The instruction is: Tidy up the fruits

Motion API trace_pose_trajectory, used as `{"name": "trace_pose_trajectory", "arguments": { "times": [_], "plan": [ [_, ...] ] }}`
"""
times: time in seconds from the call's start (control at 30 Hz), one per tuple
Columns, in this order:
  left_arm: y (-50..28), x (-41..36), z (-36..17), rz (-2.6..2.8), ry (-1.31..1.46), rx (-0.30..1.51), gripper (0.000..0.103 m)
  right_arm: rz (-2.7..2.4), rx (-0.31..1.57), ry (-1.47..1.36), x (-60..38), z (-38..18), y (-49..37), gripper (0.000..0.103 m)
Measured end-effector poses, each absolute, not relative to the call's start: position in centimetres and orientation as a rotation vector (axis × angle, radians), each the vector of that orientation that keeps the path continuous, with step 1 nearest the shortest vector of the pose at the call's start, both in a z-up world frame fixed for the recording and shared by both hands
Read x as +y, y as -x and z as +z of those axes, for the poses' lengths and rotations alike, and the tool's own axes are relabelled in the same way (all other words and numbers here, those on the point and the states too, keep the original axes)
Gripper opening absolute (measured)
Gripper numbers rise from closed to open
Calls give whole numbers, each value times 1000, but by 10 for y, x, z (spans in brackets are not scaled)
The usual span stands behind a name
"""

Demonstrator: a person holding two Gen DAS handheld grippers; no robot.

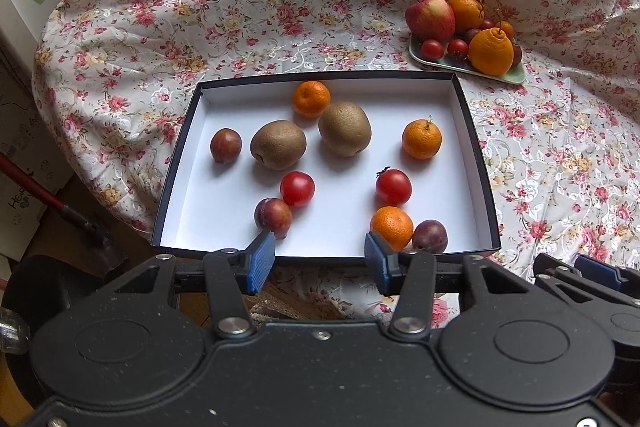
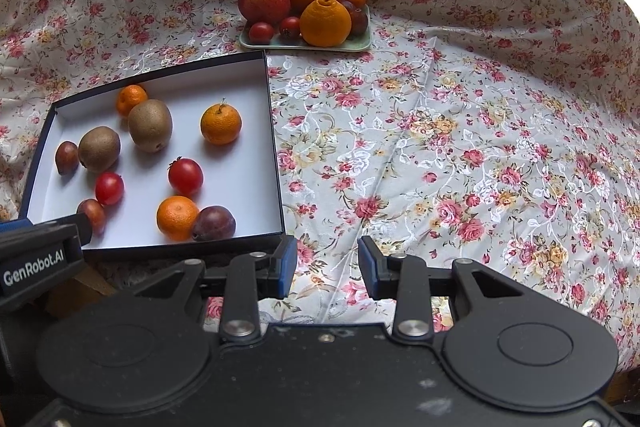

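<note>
**Operator:** My left gripper (image 1: 320,259) hangs level at the near edge of the shallow dark-walled, white-lined cardboard box (image 1: 476,163), blue ribbed pads spread wide, nothing between them.

**Spotter:** And the right?

**Operator:** The right gripper (image 2: 327,269) is just beside the box's near right corner, over the glossy floral tablecloth (image 2: 460,147), jaws parted and empty too.

**Spotter:** Where's the fruit?

**Operator:** Ten loose in the box: two fuzzy brown kiwis (image 1: 278,144), three pebbly-skinned small mandarins (image 1: 421,139), two shiny red tomatoes (image 1: 393,187) and three dull purple plums (image 1: 429,235). The near mandarin sits touching a plum by the front wall.

**Spotter:** The rest?

**Operator:** Heaped on the pale green flat tray (image 2: 356,45) beyond the box's far right corner: a smooth red-yellow apple (image 2: 264,1), a knobbly necked orange (image 2: 325,21), a round orange behind, tomatoes and small dark fruit.
</note>
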State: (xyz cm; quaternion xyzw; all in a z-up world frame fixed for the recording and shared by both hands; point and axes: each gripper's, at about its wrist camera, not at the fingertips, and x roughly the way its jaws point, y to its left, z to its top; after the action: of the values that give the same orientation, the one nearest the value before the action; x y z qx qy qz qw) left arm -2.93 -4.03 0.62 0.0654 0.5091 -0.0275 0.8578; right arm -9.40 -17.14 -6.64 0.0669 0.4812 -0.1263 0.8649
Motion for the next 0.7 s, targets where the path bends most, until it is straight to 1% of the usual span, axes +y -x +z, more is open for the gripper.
{"name": "trace_pose_trajectory", "arguments": {
  "times": [0.7],
  "plan": [
    [27, -40, 1, -58, -146, 1110, 55, -260, 1015, -140, -173, -67, 91, 37]
  ]
}}
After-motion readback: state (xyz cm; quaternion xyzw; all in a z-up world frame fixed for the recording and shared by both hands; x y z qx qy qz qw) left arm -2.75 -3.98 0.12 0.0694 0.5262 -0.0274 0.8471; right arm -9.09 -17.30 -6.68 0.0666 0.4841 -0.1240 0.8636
